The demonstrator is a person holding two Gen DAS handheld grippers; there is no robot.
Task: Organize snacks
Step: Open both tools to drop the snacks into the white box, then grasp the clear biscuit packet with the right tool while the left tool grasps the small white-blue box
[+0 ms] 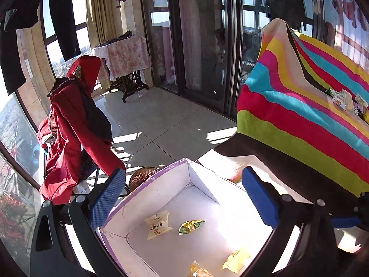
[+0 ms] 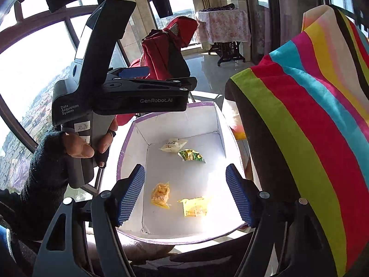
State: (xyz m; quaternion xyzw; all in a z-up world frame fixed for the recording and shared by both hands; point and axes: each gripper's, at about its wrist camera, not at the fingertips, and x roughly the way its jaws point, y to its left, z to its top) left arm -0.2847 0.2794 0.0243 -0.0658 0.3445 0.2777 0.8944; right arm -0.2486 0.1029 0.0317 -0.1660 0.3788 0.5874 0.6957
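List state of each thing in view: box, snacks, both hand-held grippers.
Box: open, no lid, upright.
Cream snack: in box, sealed.
Green snack: in box, beside the cream one.
Orange snack: in box, lying flat.
Yellow snack: in box, in sunlight.
Left hand-held gripper: open, empty, over box.
Right hand-held gripper: open, empty, over box.
Snack pile: on the striped cloth, unsorted.

snack pile [image 1: 348, 102] cut off at right edge, wrapper print unreadable
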